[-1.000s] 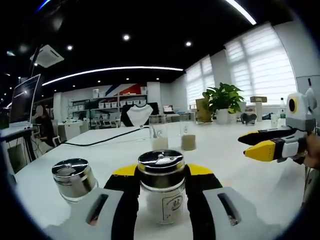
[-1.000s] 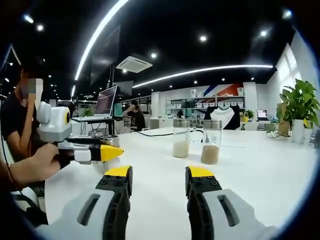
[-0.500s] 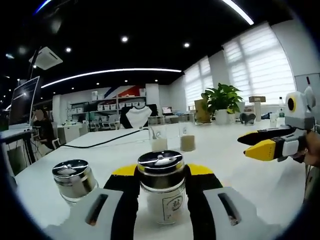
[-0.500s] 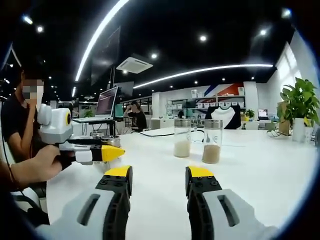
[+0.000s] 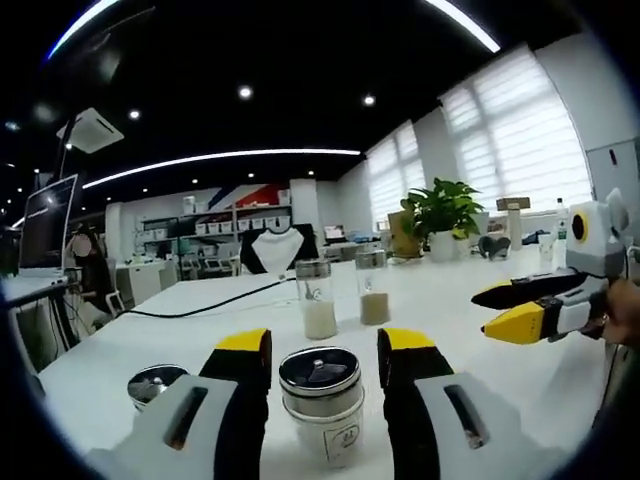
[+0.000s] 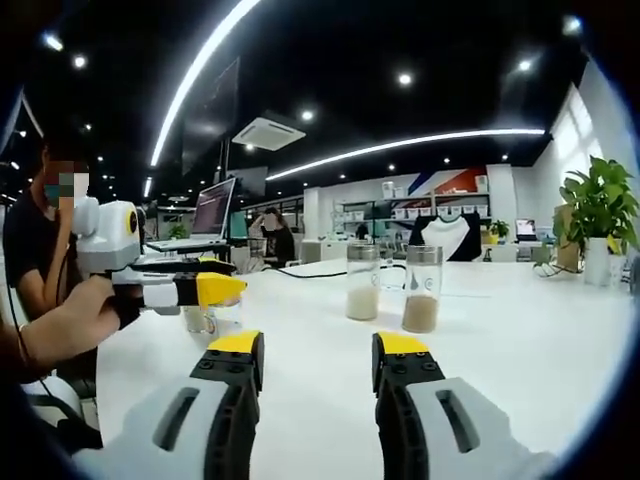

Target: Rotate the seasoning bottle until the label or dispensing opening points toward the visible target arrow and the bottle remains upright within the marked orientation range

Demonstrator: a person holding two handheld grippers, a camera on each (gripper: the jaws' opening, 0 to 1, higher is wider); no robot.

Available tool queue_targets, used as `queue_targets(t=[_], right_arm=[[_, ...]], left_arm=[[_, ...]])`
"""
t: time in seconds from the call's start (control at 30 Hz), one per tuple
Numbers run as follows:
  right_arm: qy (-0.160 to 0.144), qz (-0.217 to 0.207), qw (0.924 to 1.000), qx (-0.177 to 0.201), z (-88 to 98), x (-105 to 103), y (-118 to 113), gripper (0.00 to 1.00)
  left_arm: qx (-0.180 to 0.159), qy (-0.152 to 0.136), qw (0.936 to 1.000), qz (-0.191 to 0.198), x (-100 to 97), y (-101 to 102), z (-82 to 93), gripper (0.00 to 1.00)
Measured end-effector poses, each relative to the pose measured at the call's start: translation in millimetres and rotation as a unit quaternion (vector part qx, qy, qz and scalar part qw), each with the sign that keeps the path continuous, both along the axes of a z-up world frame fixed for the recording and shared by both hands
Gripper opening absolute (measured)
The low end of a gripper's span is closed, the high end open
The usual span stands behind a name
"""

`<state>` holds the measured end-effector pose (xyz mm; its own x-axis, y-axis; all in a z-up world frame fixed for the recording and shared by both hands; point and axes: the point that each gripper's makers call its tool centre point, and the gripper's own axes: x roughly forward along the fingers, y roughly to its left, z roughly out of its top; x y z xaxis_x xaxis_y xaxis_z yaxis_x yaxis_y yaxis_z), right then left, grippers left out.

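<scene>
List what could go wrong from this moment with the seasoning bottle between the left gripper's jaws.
1. The left gripper stands open around the seasoning bottle, so closing off-centre might tip it.
2. A second metal-lidded jar sits close beside the left jaw; a swing of the gripper could knock it.
3. No target arrow is visible on the table, so the bottle's final orientation may be misjudged.

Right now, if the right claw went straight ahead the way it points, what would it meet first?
Probably the two tall glass jars standing on the white table. The right claw is open, with bare tabletop ahead until them. Depth is uncertain.
</scene>
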<state>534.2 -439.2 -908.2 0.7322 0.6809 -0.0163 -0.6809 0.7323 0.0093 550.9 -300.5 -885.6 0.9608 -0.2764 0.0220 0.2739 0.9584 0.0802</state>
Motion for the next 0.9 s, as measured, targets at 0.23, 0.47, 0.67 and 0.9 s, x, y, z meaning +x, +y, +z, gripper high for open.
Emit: queue_targets(t=[0.23, 0.47, 0.67, 0.9], right_arm=[[0.003, 0.005, 1.0, 0.004, 1.5, -0.8, 1.4, 0.46], [0.011, 0.003, 0.9999, 0.008, 2.9, 2.4, -0.5, 0.56], [0.018, -0.002, 0.9998, 0.011, 4.9, 7.4, -5.3, 0.66], [0.018, -0.008, 0.9998, 0.009, 7.6, 10.9, -10.0, 0.72]], left_arm=[[-0.036, 0.012, 0.9993, 0.001, 3.1, -0.7, 4.2, 0.72], [-0.046, 0.021, 0.9986, -0.013, 5.4, -11.1, 7.0, 0.91], [-0.035, 0.021, 0.9989, -0.022, 4.9, -16.1, 10.7, 0.99], [-0.031, 0.023, 0.9981, -0.047, 2.0, -25.9, 15.1, 1.0]])
